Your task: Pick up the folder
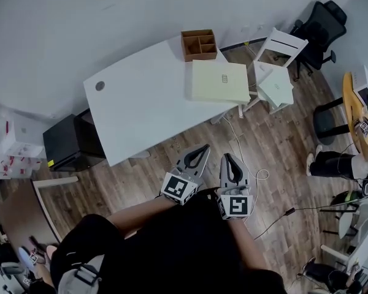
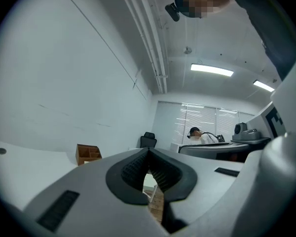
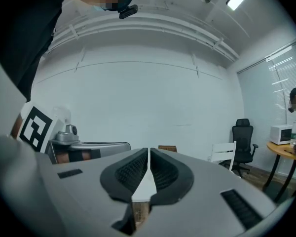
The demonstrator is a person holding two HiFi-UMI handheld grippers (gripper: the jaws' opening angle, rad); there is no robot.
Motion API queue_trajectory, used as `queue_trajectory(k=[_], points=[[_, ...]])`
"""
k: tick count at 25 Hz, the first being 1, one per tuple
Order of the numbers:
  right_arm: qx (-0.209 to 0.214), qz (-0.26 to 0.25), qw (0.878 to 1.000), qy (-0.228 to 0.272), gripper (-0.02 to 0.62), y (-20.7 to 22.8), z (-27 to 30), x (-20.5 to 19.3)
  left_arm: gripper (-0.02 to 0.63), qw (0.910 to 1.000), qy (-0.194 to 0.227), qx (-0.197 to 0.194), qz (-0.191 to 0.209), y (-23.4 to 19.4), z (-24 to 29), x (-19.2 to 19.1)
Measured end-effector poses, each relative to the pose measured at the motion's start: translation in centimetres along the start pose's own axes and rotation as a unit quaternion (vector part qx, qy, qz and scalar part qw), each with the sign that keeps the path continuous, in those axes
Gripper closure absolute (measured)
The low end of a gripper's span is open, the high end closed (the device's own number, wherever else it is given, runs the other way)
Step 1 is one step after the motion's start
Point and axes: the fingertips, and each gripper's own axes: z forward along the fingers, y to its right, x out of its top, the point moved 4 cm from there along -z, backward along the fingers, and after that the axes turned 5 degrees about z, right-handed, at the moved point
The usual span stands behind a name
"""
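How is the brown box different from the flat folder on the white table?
The box is brown, stands up and has open compartments; the folder is pale, lies flat and looks closed. The box covers less of the table than the folder. Both sit near the same end.

We see a smooth, matt white table [image 1: 141, 103], a matt pale card folder [image 1: 219, 81], a brown wooden organiser [image 1: 199, 45] and a wood-plank floor [image 1: 282, 133]. The left gripper [image 2: 149, 151] and right gripper [image 3: 148, 152] look matt grey plastic, their pads [image 2: 133, 171] black and ribbed.
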Motion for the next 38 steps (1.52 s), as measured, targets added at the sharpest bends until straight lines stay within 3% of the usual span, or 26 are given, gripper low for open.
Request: queue_trajectory(k=[7, 19, 26, 32, 38], points=[[0.011, 0.025, 1.000, -0.003, 0.558, 1.3, 3.6, -0.4, 0.591, 0.9999, -0.007, -0.005, -0.006, -2.0, 1.7, -0.8], [0.044, 0.054, 0.998, 0.007, 0.558, 7.0, 13.2, 0.5, 0.591, 0.9980, -0.019, 0.061, -0.001, -8.9, 8.7, -0.2], [0.042, 0.066, 0.997, 0.002, 0.558, 13.2, 19.6, 2.0, 0.591, 0.9982, -0.029, 0.050, -0.011, -12.2, 16.3, 0.5], [0.018, 0.088, 0.996, -0.019, 0.558, 19.1, 23.4, 1.7, 0.591, 0.9948, -0.063, 0.080, -0.004, -15.1, 21.7, -0.5], [0.019, 0.095, 0.994, -0.040, 0.558, 24.1, 27.7, 0.9, 0.591, 0.9894, -0.098, 0.105, -0.021, -17.5, 26.3, -2.6]])
